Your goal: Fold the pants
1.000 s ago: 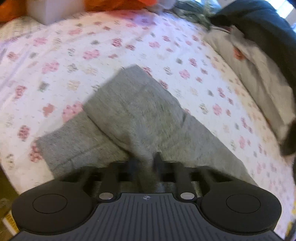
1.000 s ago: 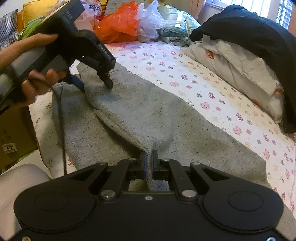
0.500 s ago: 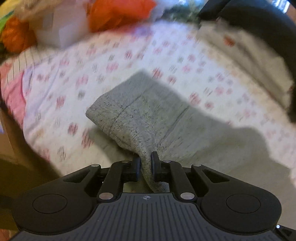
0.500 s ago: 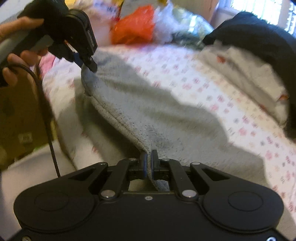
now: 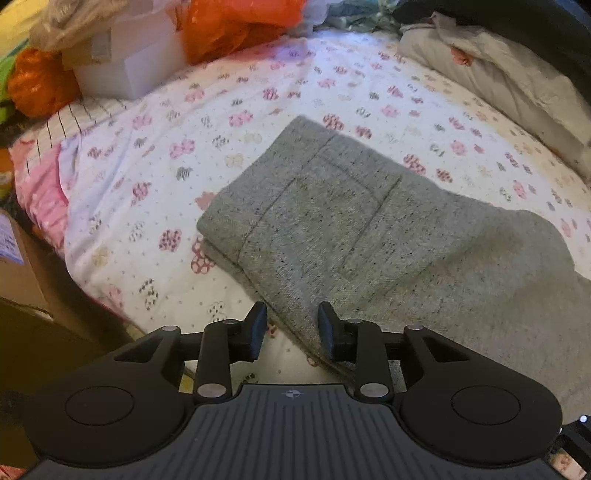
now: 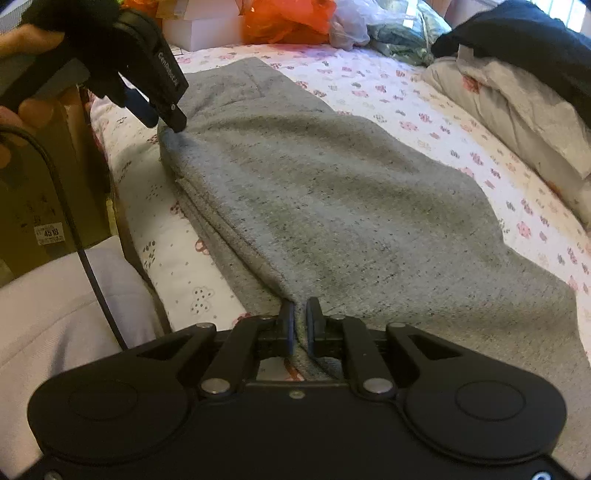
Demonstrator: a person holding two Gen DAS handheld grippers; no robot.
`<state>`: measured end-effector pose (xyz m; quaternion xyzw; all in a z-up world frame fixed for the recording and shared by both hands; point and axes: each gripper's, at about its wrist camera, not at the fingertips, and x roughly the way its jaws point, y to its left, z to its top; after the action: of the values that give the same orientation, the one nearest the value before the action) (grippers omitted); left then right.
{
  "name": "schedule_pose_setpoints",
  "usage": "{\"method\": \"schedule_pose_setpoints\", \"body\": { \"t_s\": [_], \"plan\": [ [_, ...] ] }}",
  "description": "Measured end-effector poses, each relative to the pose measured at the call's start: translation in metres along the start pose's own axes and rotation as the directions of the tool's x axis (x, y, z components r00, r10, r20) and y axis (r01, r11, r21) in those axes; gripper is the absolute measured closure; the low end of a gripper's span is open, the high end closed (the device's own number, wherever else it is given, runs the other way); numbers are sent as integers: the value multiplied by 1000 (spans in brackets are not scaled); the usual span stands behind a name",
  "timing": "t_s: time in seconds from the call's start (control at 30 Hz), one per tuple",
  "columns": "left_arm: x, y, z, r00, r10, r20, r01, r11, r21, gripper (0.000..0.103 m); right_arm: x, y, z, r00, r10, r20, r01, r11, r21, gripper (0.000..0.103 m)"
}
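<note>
Grey sweatpants [image 5: 354,229] lie folded lengthwise on a flower-print bedsheet [image 5: 155,177], their near edge running along the bed's side. The left tongs [image 5: 291,326] have just been opening and stand apart, fabric against one pad only. The right tongs [image 6: 300,325] are nearly closed, pinching the pants' edge. Bare sheet stretches toward 1 o'clock; an orange plastic bag [image 5: 236,22] and white box [image 5: 129,66] crowd 11 o'clock.

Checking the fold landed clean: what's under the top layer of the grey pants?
Under the grey pants' top layer, a second grey layer peeks out along the near edge, lying on the flowered sheet. The rest underneath is covered, so I can't tell whether it lies flat.
</note>
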<state>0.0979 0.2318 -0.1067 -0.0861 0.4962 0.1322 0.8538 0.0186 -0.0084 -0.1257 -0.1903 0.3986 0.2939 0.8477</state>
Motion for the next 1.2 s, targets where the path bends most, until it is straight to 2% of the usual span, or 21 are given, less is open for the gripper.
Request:
{"method": "schedule_pose_setpoints", "body": {
  "t_s": [0.03, 0.23, 0.33, 0.37, 0.4, 0.43, 0.47, 0.5, 0.57, 0.67, 0.73, 0.77, 0.8, 0.87, 0.97, 1.03, 1.13, 1.2],
  "plan": [
    [-3, -1, 0, 1000, 3, 8, -3, 1000, 3, 74, 0, 2, 0, 1000, -10, 2, 10, 1000, -6, 92],
    [-8, 0, 3, 999, 37, 30, -36, 999, -13, 75, -28, 6, 5, 998, -30, 56, 29, 1000, 7, 93],
    [-14, -2, -2, 998, 62, 31, -62, 998, 0, 74, -13, 15, 0, 1000, 11, -15, -11, 999, -35, 90],
    [-19, -1, -4, 997, 76, 30, -76, 997, 2, 74, -8, 19, -3, 1000, 1, -29, -3, 998, -65, 89],
    [-25, -1, -6, 995, 89, 36, -89, 996, 2, 74, -11, 20, -5, 1000, -12, 2, 12, 997, -70, 81],
    [-30, 0, -8, 994, 97, 44, -97, 995, -1, 74, -20, 17, -6, 999, -18, 41, 20, 999, -47, 61],
    [-35, 1, -9, 993, 103, 50, -103, 995, -6, 74, -31, 11, -7, 997, -10, 71, 12, 1000, -18, 54],
    [-41, 1, -10, 993, 101, 59, -100, 995, -15, 74, -43, 5, -9, 995, -4, 104, 3, 1000, 8, 50],
    [-49, -5, -11, 995, 69, 76, -68, 998, -12, 75, -63, -8, -16, 990, -43, 134, 36, 998, 50, 50],
    [-57, -32, -8, 995, 7, 103, -11, 999, 36, 74, -80, -44, -36, 986, -129, 106, 104, 972, 210, 50],
    [-56, -59, -7, 994, -54, 99, 45, 995, 89, 74, -85, -75, -55, 985, -166, 52, 135, 918, 372, 50],
    [-54, -70, -8, 993, -73, 92, 63, 992, 108, 74, -88, -93, -68, 982, -186, 22, 155, 872, 464, 50],
    [-50, -86, -8, 991, -101, 83, 89, 987, 137, 74, -89, -109, -80, 980, -197, -6, 168, 822, 545, 50],
    [-41, -111, -12, 989, -135, 54, 123, 975, 187, 74, -95, -138, -105, 975, -212, -64, 196, 691, 695, 49],
    [-19, -144, -23, 987, -158, -3, 154, 956, 250, 74, -98, -165, -135, 968, -209, -136, 231, 547, 804, 49],
    [-7, -157, -30, 991, -133, -30, 136, 949, 283, 74, -99, -177, -149, 968, -189, -163, 235, 478, 846, 49],
    [18, -161, -43, 989, -100, -106, 128, 946, 299, 74, -98, -183, -163, 974, -163, -155, 209, 398, 893, 49],
    [17, -160, -50, 992, -102, -75, 120, 945, 304, 74, -95, -187, -168, 977, -157, -147, 195, 357, 913, 49]
  ]
}}
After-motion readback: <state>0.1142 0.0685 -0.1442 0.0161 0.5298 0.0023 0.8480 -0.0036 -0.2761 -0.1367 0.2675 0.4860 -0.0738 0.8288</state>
